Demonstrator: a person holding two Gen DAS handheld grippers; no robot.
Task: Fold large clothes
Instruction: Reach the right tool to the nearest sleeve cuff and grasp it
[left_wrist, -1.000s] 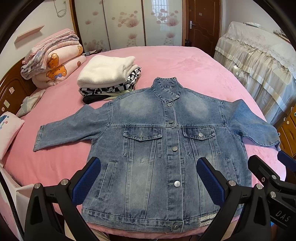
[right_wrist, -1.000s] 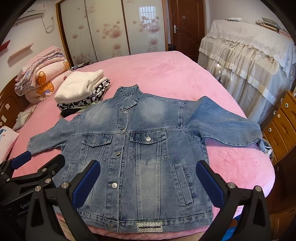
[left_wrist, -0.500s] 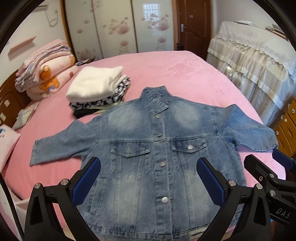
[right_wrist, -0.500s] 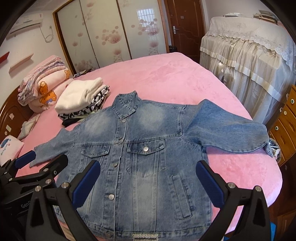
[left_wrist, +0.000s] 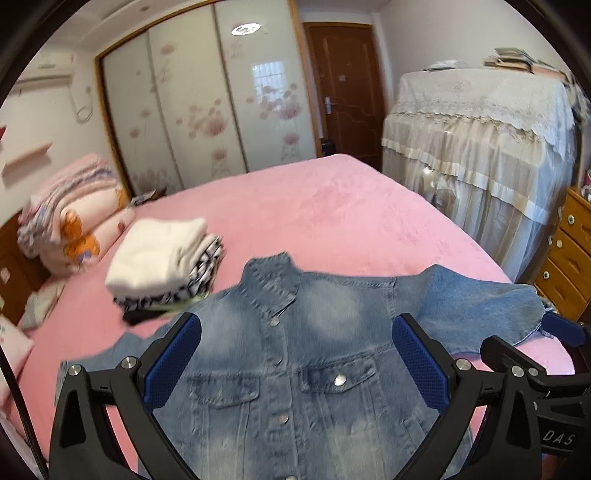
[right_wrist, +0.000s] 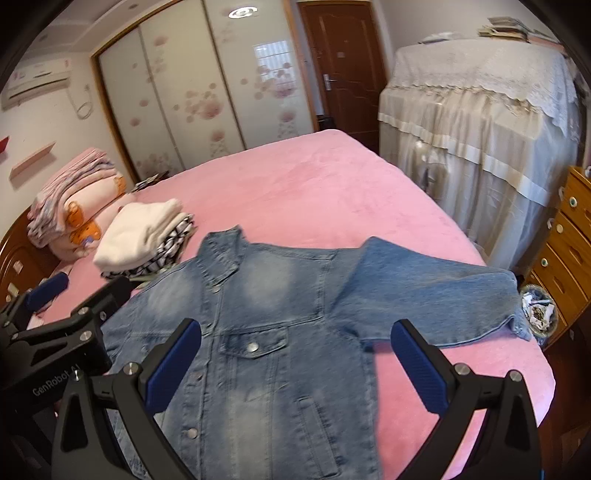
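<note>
A blue denim jacket (left_wrist: 317, 354) (right_wrist: 266, 332) lies front up, buttoned, on the pink bed (left_wrist: 332, 214) (right_wrist: 314, 192), collar toward the far side and both sleeves spread out. My left gripper (left_wrist: 295, 362) hovers open above the chest of the jacket, nothing between its blue pads. My right gripper (right_wrist: 295, 365) is open too, above the jacket's right half near the chest pocket and side pocket. The right sleeve (right_wrist: 436, 295) reaches toward the bed's right edge. Each gripper shows at the edge of the other's view. The jacket's hem is out of sight below both views.
A stack of folded clothes (left_wrist: 162, 262) (right_wrist: 144, 240) with a white one on top sits left of the collar. Folded pink quilts (left_wrist: 70, 221) lie by the headboard. A lace-covered cabinet (left_wrist: 487, 147) and wooden drawers (right_wrist: 565, 251) stand right of the bed. A waste bin (right_wrist: 537, 314) stands below the drawers.
Both grippers have tilted upward and moved forward over the jacket; the hem has dropped out of view and more of the room shows. The jacket has not moved. Both stay open.
</note>
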